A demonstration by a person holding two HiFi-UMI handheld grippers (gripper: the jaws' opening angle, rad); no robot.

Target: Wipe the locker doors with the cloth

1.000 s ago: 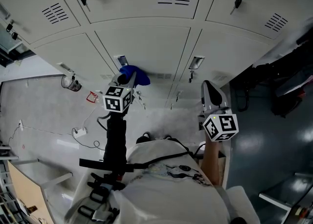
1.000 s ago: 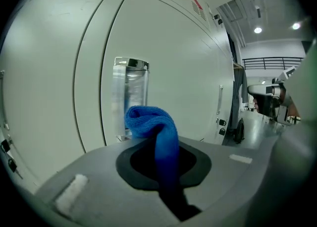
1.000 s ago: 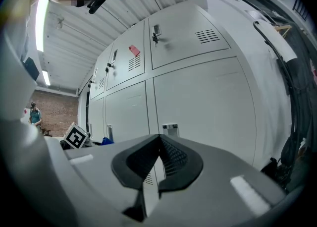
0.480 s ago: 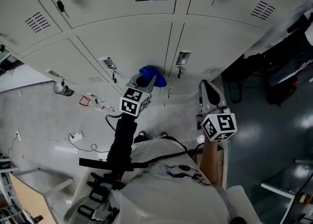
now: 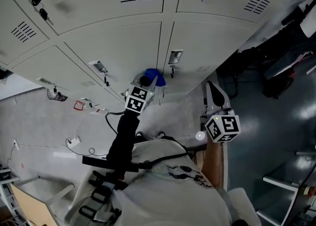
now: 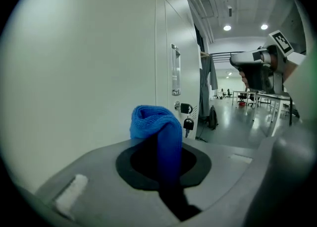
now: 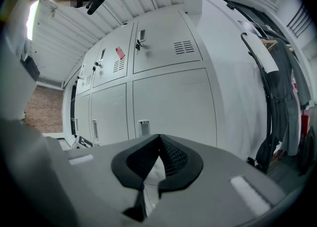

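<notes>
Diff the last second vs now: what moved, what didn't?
The left gripper, shut on the blue cloth, slid rightward across the lower locker door toward the next door's handle. Nothing was grabbed or released. The right gripper stayed shut, empty, off the lockers.

We count one blue cloth (image 5: 156, 76), one left gripper (image 5: 144, 81), one right gripper (image 5: 212, 92), and two marker cubes (image 5: 137, 100), one per gripper. Head view gives us six locker doors (image 5: 123, 42): three upper, three lower. Three handle plates (image 5: 175, 56) on the lower row.

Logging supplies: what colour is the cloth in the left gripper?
Blue; the cloth shows best in the left gripper view.
</notes>
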